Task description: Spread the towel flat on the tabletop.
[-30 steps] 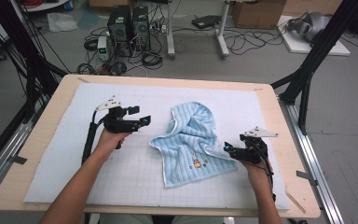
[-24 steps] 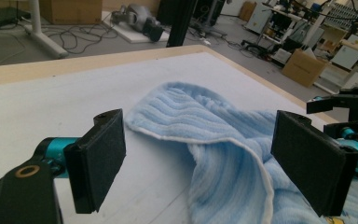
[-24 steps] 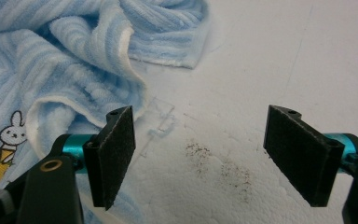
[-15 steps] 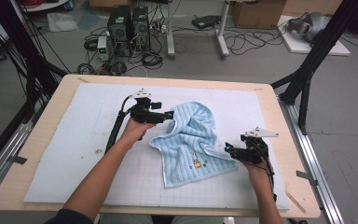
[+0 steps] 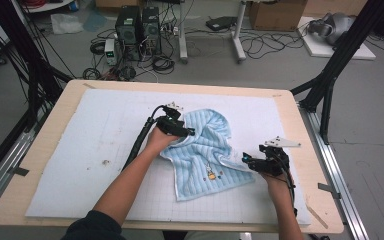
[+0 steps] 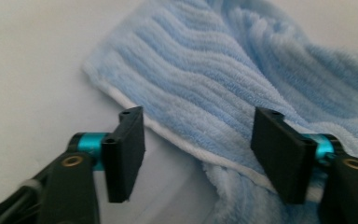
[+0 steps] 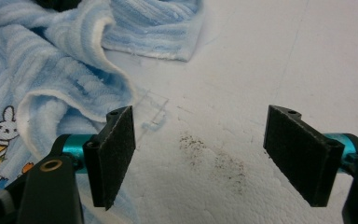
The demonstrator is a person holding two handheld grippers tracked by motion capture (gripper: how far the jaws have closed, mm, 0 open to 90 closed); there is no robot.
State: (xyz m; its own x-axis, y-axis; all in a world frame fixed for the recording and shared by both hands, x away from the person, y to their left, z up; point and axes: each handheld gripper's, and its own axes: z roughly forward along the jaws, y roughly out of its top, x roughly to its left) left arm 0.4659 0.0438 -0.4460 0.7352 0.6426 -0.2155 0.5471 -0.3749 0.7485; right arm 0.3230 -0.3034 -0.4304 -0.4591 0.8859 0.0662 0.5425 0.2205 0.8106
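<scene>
One blue striped towel [image 5: 207, 152] lies rumpled near the middle of the white mat [image 5: 80, 150] on my table [image 5: 40, 150]. Its long axis runs from the far end, where it bunches to a rounded peak, toward the near edge, where it spreads flatter.

My left gripper [image 5: 179, 127] sits at the towel's far left edge. Its jaws have just been closing and stand half apart with the white-hemmed edge [image 6: 177, 140] between them; the pads do not yet press on the cloth. My right gripper [image 5: 252, 163] rests at the towel's right edge, jaws wide, with bare mat between them and the towel just beside the left jaw.

The high view gives the whole outline and both hands. The left gripper view shows the ribbed weave and hem up close. The right gripper view shows a small rabbit print [image 7: 0, 128] on the cloth, a curled-up fold and dark specks [image 7: 209, 156] on the mat.
</scene>
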